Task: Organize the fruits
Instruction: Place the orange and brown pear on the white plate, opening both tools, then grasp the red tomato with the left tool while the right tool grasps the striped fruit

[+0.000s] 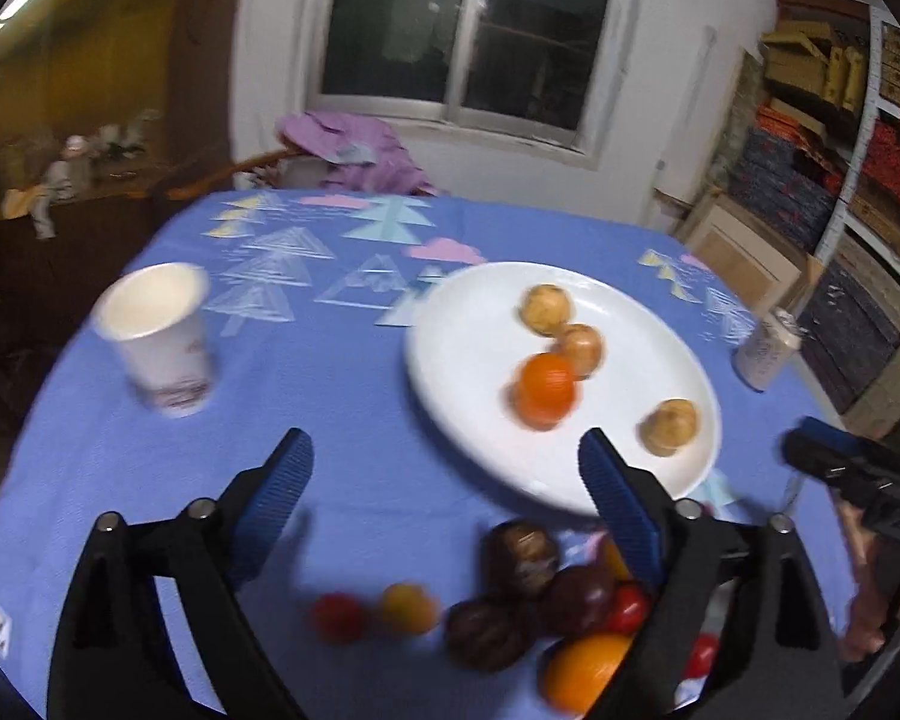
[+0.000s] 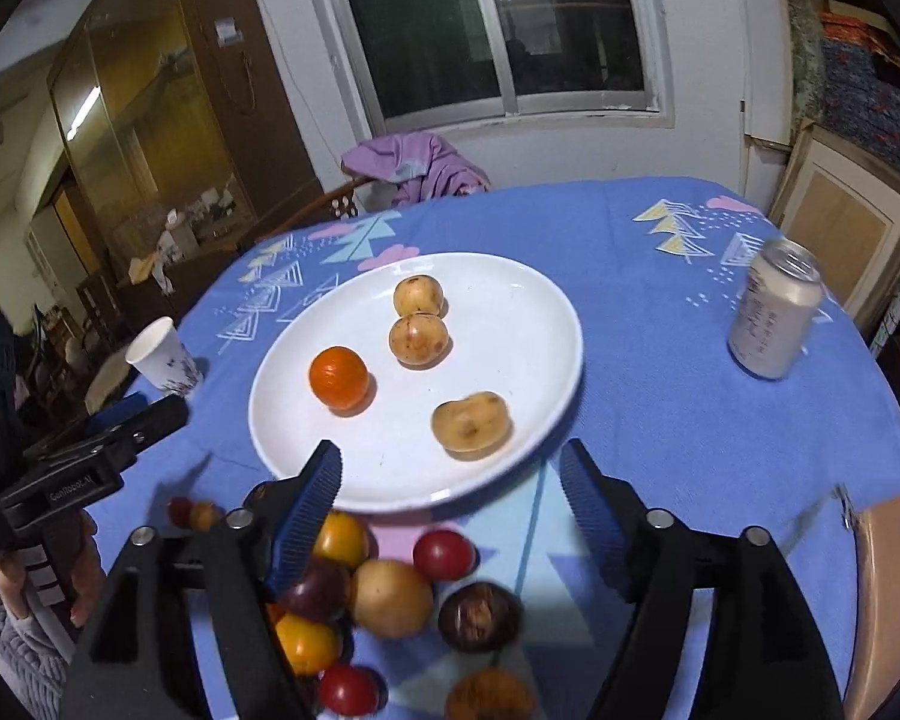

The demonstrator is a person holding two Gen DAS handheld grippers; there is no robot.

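A white plate (image 2: 510, 324) on the blue tablecloth holds an orange (image 2: 338, 376) and three tan fruits (image 2: 419, 339). In the left wrist view the plate (image 1: 462, 360) lies ahead to the right, with the orange (image 1: 545, 390) on it. A pile of loose fruit lies on the cloth in front of the plate: dark brown ones (image 2: 479, 616), red ones (image 2: 444, 553), yellow-orange ones (image 2: 341, 540) and a tan one (image 2: 392, 597). My left gripper (image 1: 444, 468) is open and empty above the pile's left side. My right gripper (image 2: 450, 480) is open and empty above the pile, at the plate's near rim.
A paper cup (image 1: 159, 336) stands left of the plate. A drink can (image 2: 777, 315) stands to the right near the table edge. A chair with purple cloth (image 2: 417, 165) is behind the table. The left gripper's body (image 2: 90, 456) shows at the right view's left.
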